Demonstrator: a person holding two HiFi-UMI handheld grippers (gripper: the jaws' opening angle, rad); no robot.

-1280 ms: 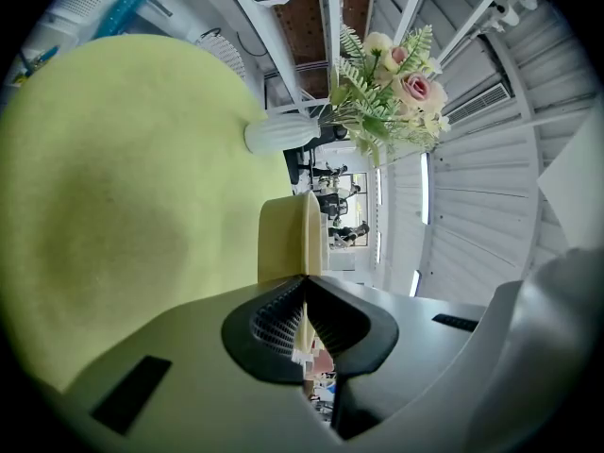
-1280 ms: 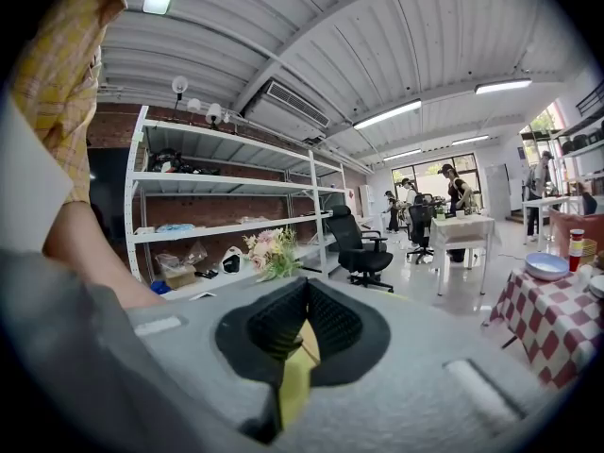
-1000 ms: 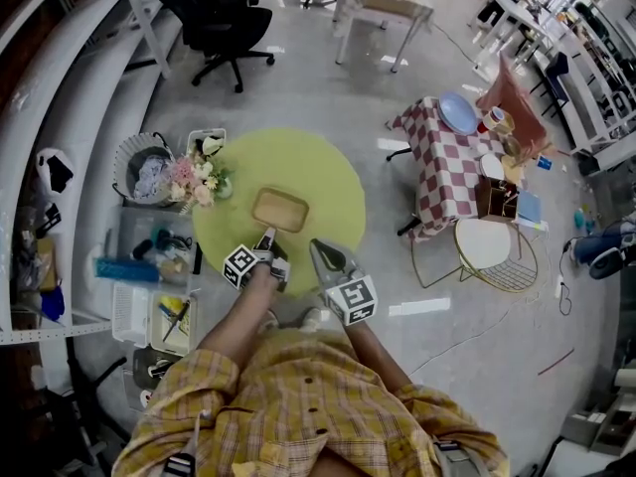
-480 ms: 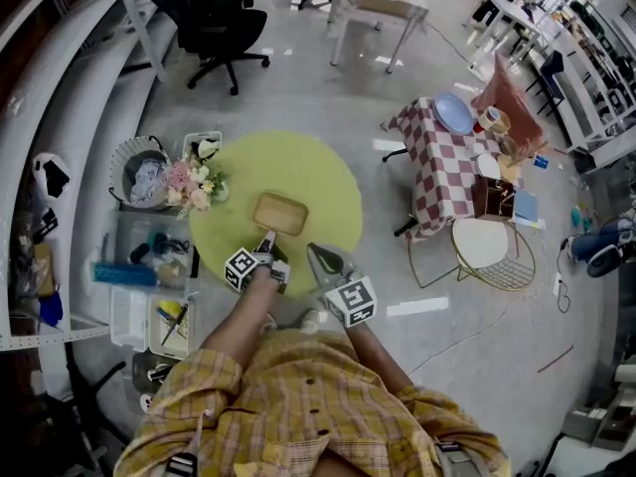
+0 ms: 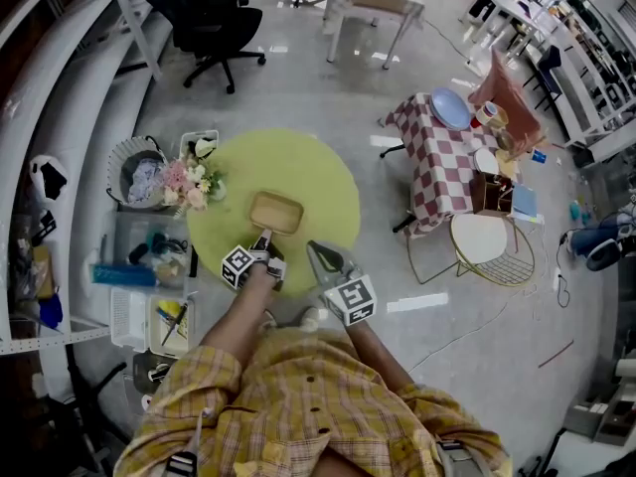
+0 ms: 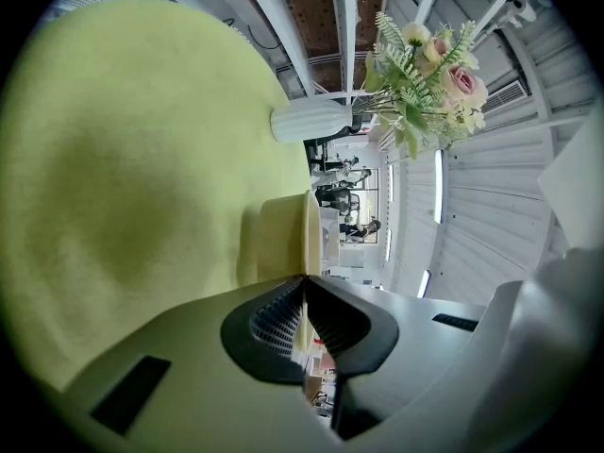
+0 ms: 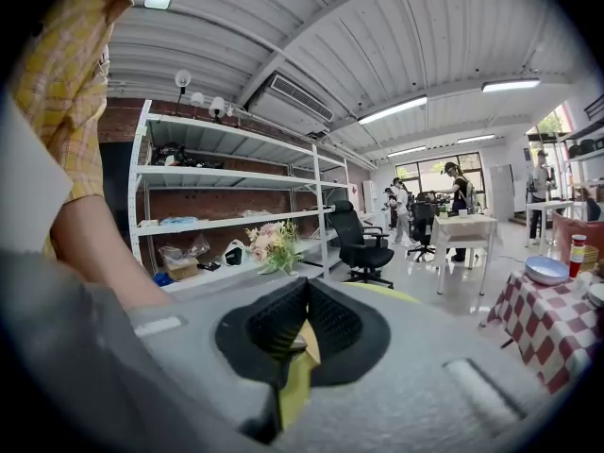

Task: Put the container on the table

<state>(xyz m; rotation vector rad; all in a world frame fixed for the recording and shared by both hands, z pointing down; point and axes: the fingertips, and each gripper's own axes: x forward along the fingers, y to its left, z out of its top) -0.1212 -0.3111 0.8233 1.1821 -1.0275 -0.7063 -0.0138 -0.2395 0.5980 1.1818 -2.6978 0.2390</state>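
Shallow tan rectangular container (image 5: 276, 212), rounded corners, on round yellow-green table (image 5: 323, 172)

I log: desk (image 5: 318, 172), matt yellow-green, faintly napped like cloth; container (image 5: 276, 212), smooth matt tan, plastic-looking; floor (image 5: 298, 92), glossy grey; left gripper (image 6: 304, 281) fingers (image 6: 274, 317), ribbed black rubber in smooth grey plastic; checked cloth (image 5: 442, 167), woven fabric.

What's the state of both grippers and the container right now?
container: upright, looks empty, resting on the yellow round table
left gripper: shut on the container's near rim
right gripper: shut, nothing gripped
white vase: upright on the table, holding flowers
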